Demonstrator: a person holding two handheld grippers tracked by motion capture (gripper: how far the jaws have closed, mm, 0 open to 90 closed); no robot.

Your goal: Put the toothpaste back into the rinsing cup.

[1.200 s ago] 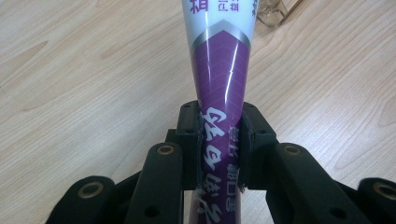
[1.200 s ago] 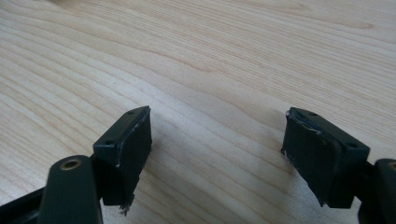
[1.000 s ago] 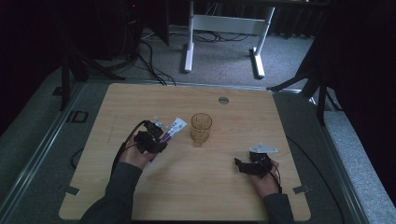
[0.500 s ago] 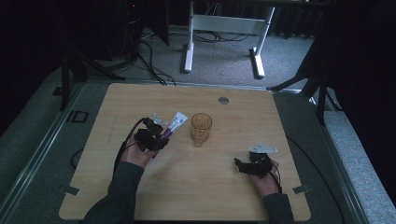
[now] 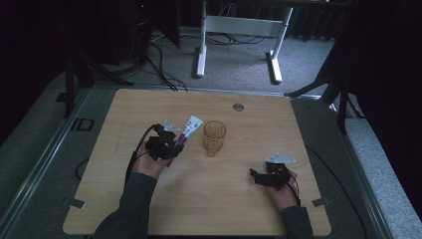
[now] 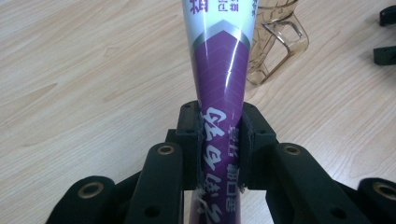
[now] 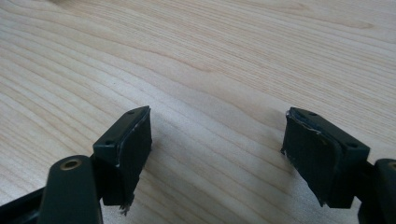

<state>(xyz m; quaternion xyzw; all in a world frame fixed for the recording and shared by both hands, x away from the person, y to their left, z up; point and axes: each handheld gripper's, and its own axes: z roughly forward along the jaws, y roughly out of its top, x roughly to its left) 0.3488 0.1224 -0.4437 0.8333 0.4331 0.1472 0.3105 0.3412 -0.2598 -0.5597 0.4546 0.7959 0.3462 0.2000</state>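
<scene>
A purple and white tube [image 6: 223, 70] with printed characters runs up between my left gripper's [image 6: 220, 140] pads, which press on its purple lower part. In the high view the tube [image 5: 190, 127] slants up and to the right from the left gripper [image 5: 169, 142], its white end toward an amber glass cup [image 5: 214, 136] standing mid-table. That cup [image 6: 275, 42] lies just beyond and right of the tube. My right gripper [image 7: 217, 140] hovers open over bare wood, nothing between its pads. It sits at the table's right front [image 5: 266, 175], held by a hand.
The wooden table [image 5: 124, 199] has a round grommet [image 5: 238, 106] near its far edge. A white desk frame [image 5: 239, 30] and cables stand on the floor beyond. The other gripper's black jaws [image 6: 385, 37] show at the left gripper view's right edge.
The tube in my left gripper has tilted slightly, its white end edging toward the cup. The right gripper stays put.
</scene>
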